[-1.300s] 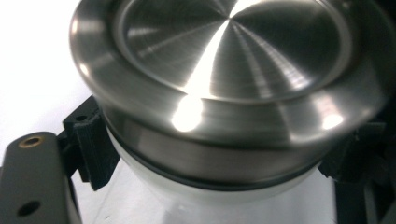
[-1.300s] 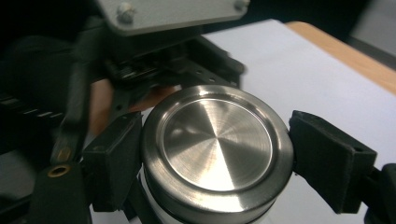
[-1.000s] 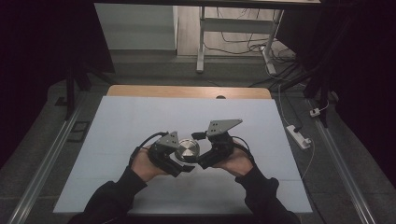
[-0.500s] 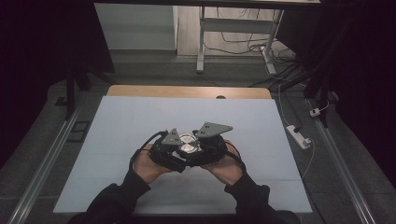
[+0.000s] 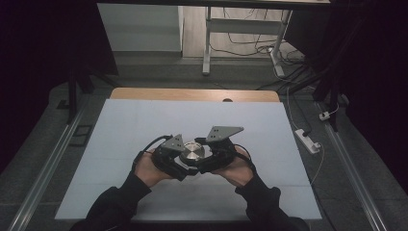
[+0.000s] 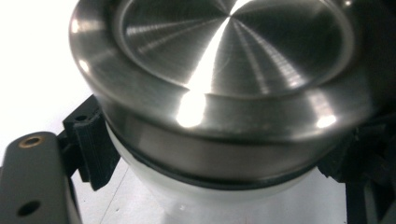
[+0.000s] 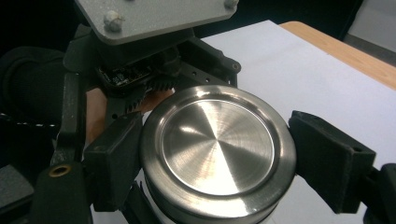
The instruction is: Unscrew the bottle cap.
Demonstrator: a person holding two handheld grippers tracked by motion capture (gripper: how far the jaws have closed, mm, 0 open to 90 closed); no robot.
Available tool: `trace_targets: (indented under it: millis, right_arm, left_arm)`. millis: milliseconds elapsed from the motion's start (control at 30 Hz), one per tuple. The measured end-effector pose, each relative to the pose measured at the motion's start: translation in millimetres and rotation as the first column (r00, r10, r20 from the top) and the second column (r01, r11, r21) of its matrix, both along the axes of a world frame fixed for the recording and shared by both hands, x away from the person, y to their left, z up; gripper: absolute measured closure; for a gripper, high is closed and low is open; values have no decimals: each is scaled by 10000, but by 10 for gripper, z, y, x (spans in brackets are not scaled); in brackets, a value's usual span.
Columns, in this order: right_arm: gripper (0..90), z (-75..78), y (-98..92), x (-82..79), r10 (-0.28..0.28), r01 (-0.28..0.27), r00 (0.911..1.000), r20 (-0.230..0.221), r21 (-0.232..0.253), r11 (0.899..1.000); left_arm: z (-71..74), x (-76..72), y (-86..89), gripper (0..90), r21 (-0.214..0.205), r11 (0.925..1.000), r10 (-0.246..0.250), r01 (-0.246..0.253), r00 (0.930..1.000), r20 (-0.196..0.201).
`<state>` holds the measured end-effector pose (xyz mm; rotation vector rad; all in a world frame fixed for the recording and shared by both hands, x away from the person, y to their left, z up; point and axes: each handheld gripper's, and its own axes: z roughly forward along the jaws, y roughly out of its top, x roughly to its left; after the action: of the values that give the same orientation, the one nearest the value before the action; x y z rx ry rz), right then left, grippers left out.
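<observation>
While both hands are meeting over the near middle of the pale blue-white table sheet [image 5: 144, 125], the left gripper [image 5: 169, 159] is holding the lower, white body of the round jar with the brushed steel lid [image 5: 193, 152]. Its black jaws are closed tight on the two sides of that white body, just under the dark ring below the lid, as the left gripper view is showing [image 6: 224, 60]. The jar is standing between the two grippers, lifted a little off the sheet as far as I can judge, and its axis is pointing upward, a bit tilted toward the camera.

Moving to the right, the right gripper [image 5: 215, 155] is coming from the opposite side, and its jaws have just been closing on the steel lid. In the right gripper view the two black pads [image 7: 119, 158] are pressing on the lid's rim [image 7: 217, 151], one at each side, so the lid is lying directly between them.

The relation that matters for the coming move, in my judgement, is this one: the lid is sitting straight above the body, on one common axis, with one gripper on each part. A twist around this axis is probably what is opening it.

The lid is a shallow metal disc, shining, with fine circular brush marks and a raised edge.
</observation>
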<state>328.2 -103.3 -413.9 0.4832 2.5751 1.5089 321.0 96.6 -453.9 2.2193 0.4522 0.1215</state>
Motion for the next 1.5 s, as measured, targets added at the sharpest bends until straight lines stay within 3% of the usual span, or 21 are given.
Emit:
trace_targets:
  millis: [200, 400, 433, 500, 533, 567, 600, 667, 733, 767, 833, 900, 1100, 1133, 1267, 1300, 1367, 1400, 1433, 1467, 1500]
  right_arm:
    - [202, 8, -26, 5, 604, -606, 9981, 102, 284, 9978]
    - [202, 28, -58, -1, 1388, -1397, 9901, 223, 476, 9890]
    - [202, 23, -80, 10, 1890, -1901, 9817, 217, 638, 9797]
    - [202, 17, -91, 18, 2148, -2154, 9765, 152, 715, 9739]
    - [200, 1, -121, 50, 2479, -2464, 9688, -59, 881, 9652]
    - [199, -2, -131, 65, 2472, -2451, 9688, -154, 838, 9659]
    - [193, 3, -138, 71, 2324, -2304, 9724, -209, 723, 9704]
    - [158, 31, -154, 82, 1805, -1776, 9831, -312, 787, 9810]
    - [130, 83, -185, 98, 1225, -1170, 9912, -492, 1031, 9878]
    - [130, 108, -195, 98, 777, -720, 9957, -511, 1047, 9919]
    - [126, 142, -196, 82, -179, 200, 9994, -282, 758, 9969]
    - [126, 146, -166, 46, -767, 772, 9970, -99, 605, 9952]
    - [137, 85, 6, -54, -1466, 1460, 9887, 327, 190, 9891]
    - [172, 59, 58, -88, -1722, 1729, 9831, 618, -70, 9849]
    - [199, 63, 56, -113, -1554, 1553, 9850, 748, 78, 9878]
    - [200, 70, 46, -108, -1358, 1353, 9881, 725, 127, 9907]
    - [200, 77, 33, -97, -1114, 1107, 9922, 552, 164, 9937]
    - [200, 83, -1, -65, -523, 513, 9982, 299, 319, 9982]
    - [200, 82, -23, -42, -109, 101, 9998, 193, 418, 9991]
    - [200, 82, -23, -42, -109, 101, 9998, 193, 418, 9991]
    - [200, 75, -83, 14, 738, -730, 9972, -94, 671, 9951]
  left_arm:
    - [19, 9, 40, 153, -197, 9980, -605, 604, 9982, -37]
    - [33, -4, 74, 153, -568, 9866, -1535, 1527, 9881, -102]
    - [32, -13, 78, 153, -687, 9794, -1908, 1899, 9816, -71]
    - [30, -20, 77, 153, -702, 9771, -2017, 2007, 9794, -72]
    - [29, -25, 66, 153, -687, 9774, -2009, 1997, 9796, -101]
    - [29, -28, 52, 153, -577, 9804, -1891, 1885, 9819, -58]
    - [33, -31, 21, 153, -364, 9885, -1467, 1467, 9892, 34]
    - [43, -39, 0, 153, -179, 9963, -835, 837, 9964, 123]
    - [49, -40, -8, 153, -76, 9986, -516, 517, 9984, 210]
    - [63, -40, -13, 153, 36, 9999, 126, -127, 9994, 329]
    - [72, -33, -9, 153, -22, 9979, 655, -654, 9971, 382]
    - [81, -44, -24, 153, 95, 9926, 1201, -1207, 9915, 502]
    - [86, -62, -68, 153, 197, 9823, 1850, -1864, 9811, 572]
    - [90, -66, -76, 153, 228, 9830, 1809, -1824, 9818, 572]
    - [95, -46, -43, 153, 85, 9885, 1508, -1512, 9879, 350]
    - [96, -33, -9, 153, -192, 9947, 1011, -1007, 9947, 190]
    - [98, -27, 8, 153, -303, 9969, 726, -724, 9973, 81]
    - [98, -15, 36, 153, -531, 9985, 134, -139, 9999, -103]
    - [98, -15, 36, 153, -531, 9985, 134, -139, 9999, -103]
    - [97, -11, 48, 153, -586, 9980, -224, 215, 9996, -148]
    - [94, -11, 53, 153, -848, 9933, -818, 788, 9961, -327]
